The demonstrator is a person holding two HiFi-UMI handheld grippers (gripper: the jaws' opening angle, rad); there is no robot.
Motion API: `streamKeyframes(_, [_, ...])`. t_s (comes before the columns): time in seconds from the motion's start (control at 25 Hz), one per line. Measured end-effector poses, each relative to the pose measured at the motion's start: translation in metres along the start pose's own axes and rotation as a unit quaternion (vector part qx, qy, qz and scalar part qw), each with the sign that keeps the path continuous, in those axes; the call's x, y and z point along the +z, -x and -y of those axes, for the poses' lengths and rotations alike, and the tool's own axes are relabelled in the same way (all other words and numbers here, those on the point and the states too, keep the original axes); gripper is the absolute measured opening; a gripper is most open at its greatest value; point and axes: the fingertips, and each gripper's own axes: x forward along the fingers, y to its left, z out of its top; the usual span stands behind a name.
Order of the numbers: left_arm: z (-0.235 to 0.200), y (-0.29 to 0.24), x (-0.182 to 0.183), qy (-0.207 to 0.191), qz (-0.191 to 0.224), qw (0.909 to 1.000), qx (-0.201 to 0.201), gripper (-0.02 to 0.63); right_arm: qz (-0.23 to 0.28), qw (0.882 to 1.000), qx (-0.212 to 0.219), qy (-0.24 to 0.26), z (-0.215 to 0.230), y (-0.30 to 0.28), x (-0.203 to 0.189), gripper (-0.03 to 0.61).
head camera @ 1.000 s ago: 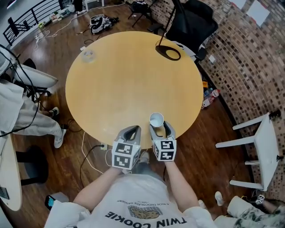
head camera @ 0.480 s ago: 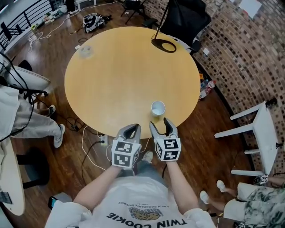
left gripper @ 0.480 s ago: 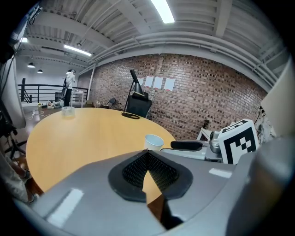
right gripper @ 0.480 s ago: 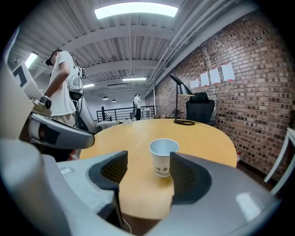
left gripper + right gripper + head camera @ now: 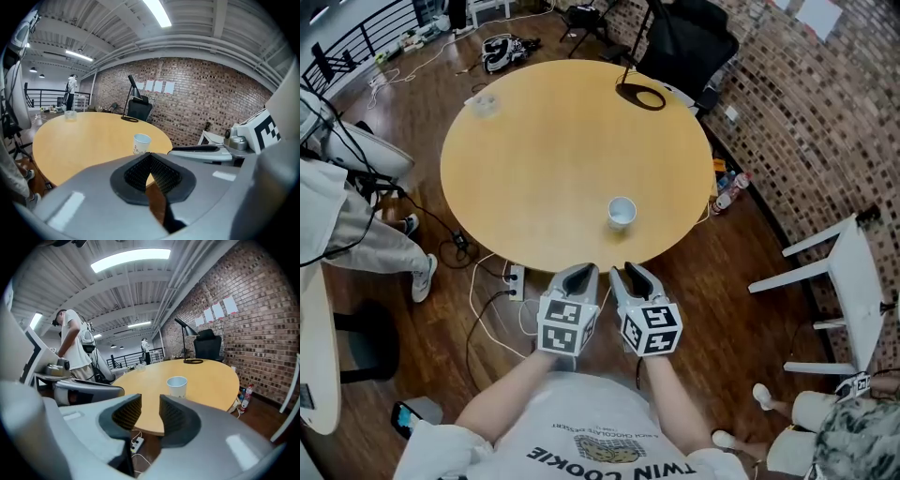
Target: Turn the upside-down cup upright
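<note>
A white paper cup (image 5: 622, 213) stands upright, mouth up, near the front edge of the round wooden table (image 5: 534, 141). It also shows in the left gripper view (image 5: 141, 143) and the right gripper view (image 5: 177, 386). Both grippers hang side by side over the floor, short of the table's edge and apart from the cup. My left gripper (image 5: 578, 274) is shut and empty, its pads meeting (image 5: 150, 157). My right gripper (image 5: 626, 272) is closing; a narrow gap remains between its jaws (image 5: 150, 401), with nothing in it.
A black lamp base (image 5: 640, 96) and a clear glass (image 5: 484, 103) sit at the table's far side. A power strip (image 5: 515, 280) with cables lies on the floor below the table edge. A white chair (image 5: 853, 300) stands at right, a seated person (image 5: 337, 234) at left.
The right gripper, whose jaws stood around the cup, has drawn back off the table, and its jaws have narrowed. The left gripper has pulled back too. The cup stays upright.
</note>
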Motion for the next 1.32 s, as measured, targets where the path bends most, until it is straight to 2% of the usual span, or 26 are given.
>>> streamKeyframes(0.32, [0.073, 0.034, -0.038, 0.007, 0.001, 0.9999, 0.013, 0.003, -0.015, 0.999, 0.034, 0.012, -0.013, 0.084, -0.029, 0.003])
streamKeyframes(0.52, [0.113, 0.065, -0.054, 0.0, 0.011, 0.9995, 0.028, 0.003, -0.018, 0.999, 0.045, 0.008, -0.018, 0.134, -0.046, 0.003])
streamKeyframes(0.88, [0.147, 0.121, -0.09, 0.001, 0.012, 0.9981, 0.06, 0.003, -0.022, 0.997, 0.069, 0.017, -0.045, 0.191, -0.077, 0.003])
streamKeyframes(1.32, [0.13, 0.155, -0.082, -0.002, -0.004, 0.9993, 0.036, 0.003, -0.018, 0.998, 0.058, 0.004, -0.089, 0.186, -0.062, 0.003])
